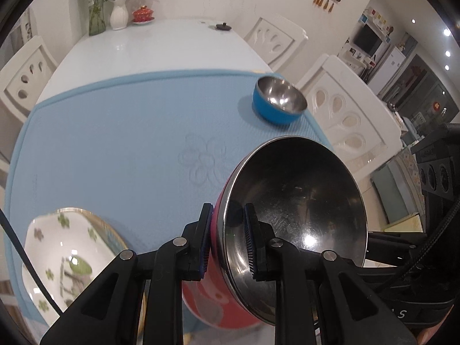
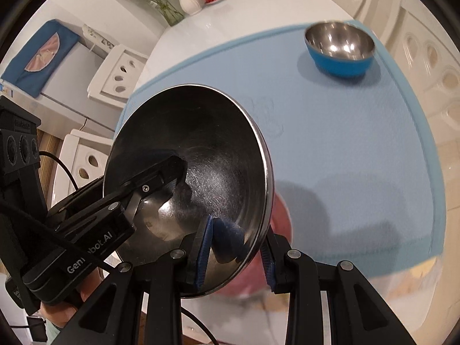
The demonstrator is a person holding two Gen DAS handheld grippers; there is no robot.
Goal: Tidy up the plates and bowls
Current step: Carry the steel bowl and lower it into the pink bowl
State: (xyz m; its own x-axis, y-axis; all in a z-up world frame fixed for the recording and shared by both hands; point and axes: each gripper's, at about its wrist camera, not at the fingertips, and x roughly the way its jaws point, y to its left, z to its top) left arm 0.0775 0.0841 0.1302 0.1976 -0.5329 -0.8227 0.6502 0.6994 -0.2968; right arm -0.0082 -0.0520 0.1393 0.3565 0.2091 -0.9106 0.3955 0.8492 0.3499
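Observation:
A large bowl (image 1: 302,201), red outside and steel inside, hangs tilted above the blue mat (image 1: 115,129). My left gripper (image 1: 227,244) is shut on its rim, one pad inside and one outside. My right gripper (image 2: 237,256) is shut on the opposite side of the same bowl (image 2: 201,149), with the mat (image 2: 345,149) below it. The left gripper's finger (image 2: 161,172) shows inside the bowl in the right wrist view. A smaller blue bowl (image 1: 279,100) (image 2: 340,49) with a steel inside stands at the mat's far right corner. A white square plate with green flowers (image 1: 63,253) lies at the mat's near left.
The mat lies on a white table (image 1: 161,46) ringed by white chairs (image 1: 345,115). At the table's far end stand a glass vase (image 1: 96,11), a white vase (image 1: 118,14), a red lidded cup (image 1: 143,14) and a small black object (image 1: 222,26).

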